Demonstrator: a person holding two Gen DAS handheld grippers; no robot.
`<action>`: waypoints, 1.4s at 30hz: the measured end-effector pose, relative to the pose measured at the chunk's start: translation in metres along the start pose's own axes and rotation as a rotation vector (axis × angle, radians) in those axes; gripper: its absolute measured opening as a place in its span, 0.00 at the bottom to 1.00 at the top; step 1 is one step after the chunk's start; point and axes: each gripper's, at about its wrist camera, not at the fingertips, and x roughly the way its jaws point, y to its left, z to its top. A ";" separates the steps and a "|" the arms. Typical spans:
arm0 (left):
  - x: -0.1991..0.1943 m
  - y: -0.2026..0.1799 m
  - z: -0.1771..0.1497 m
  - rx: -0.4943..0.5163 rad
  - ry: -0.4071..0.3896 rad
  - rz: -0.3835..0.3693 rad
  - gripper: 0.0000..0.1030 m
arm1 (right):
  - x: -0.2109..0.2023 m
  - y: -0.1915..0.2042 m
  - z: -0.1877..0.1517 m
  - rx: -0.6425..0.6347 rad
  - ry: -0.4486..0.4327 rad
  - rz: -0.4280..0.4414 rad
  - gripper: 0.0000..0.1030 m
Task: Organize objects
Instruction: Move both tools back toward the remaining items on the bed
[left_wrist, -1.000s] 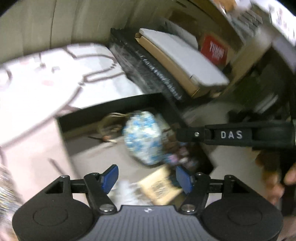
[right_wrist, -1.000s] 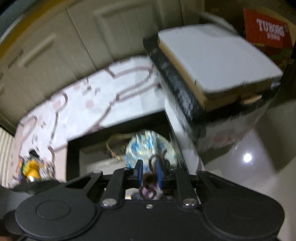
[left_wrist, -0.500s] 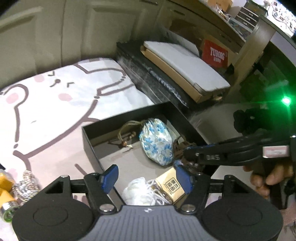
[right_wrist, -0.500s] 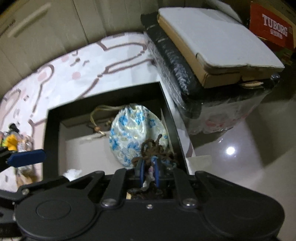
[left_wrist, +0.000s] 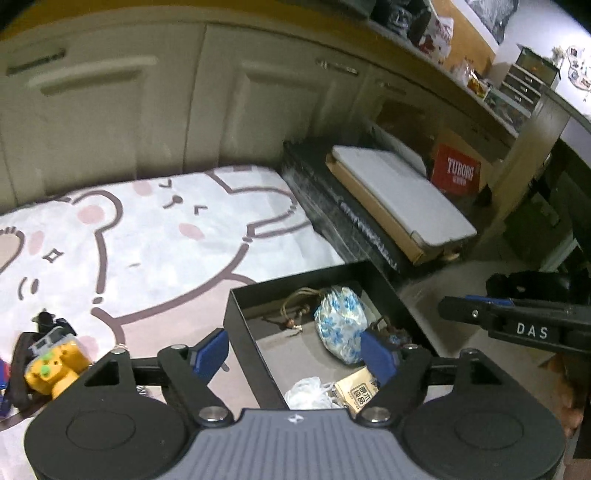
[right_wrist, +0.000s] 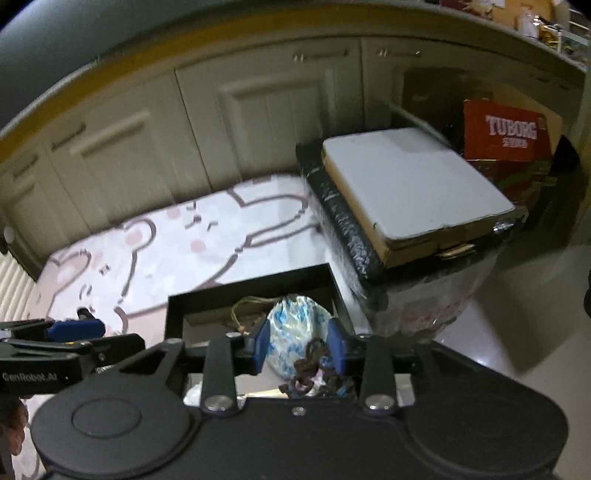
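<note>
Both hand-held grippers have lifted away from the open black cardboard box (left_wrist: 243, 314) since the earlier frames, and the dark tangled bundle of cords (right_wrist: 314, 373) that was pinched between the right one's blue pads now lies loose in the box's near right corner; the pale pink floor mat with a cartoon bear outline (left_wrist: 147, 236) spreads under the box and reaches to the cream cabinet doors (left_wrist: 110, 110); beside the mat stands a black plastic-wrapped crate (right_wrist: 343, 236) carrying a flat brown carton with a white top (right_wrist: 410, 181), and a red printed carton (right_wrist: 509, 133) leans behind it; inside the black box lie a round white pouch with blue flowers (left_wrist: 341, 325), tan drawstrings (left_wrist: 299, 299) trailing from it, a crumpled white plastic bag (left_wrist: 306, 391) and a small tan packet with dark print (left_wrist: 356, 391); the left hand-held gripper (left_wrist: 295, 350) hangs over the box's near left wall, jaws wide and opening, nothing between them; the right hand-held gripper (right_wrist: 299, 349) has jaws parting, pads clear of the cords below; a yellow toy with green dots (left_wrist: 51, 365) sits on the mat well left of the box.
</note>
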 end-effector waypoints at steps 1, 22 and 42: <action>-0.005 0.000 -0.001 0.001 -0.011 0.007 0.80 | -0.002 -0.001 -0.002 0.005 -0.005 0.000 0.45; -0.049 -0.005 -0.010 0.036 -0.097 0.160 1.00 | -0.040 0.006 -0.015 -0.032 -0.072 -0.067 1.00; -0.069 0.024 -0.014 0.005 -0.115 0.234 1.00 | -0.032 0.033 -0.015 -0.067 -0.071 -0.069 1.00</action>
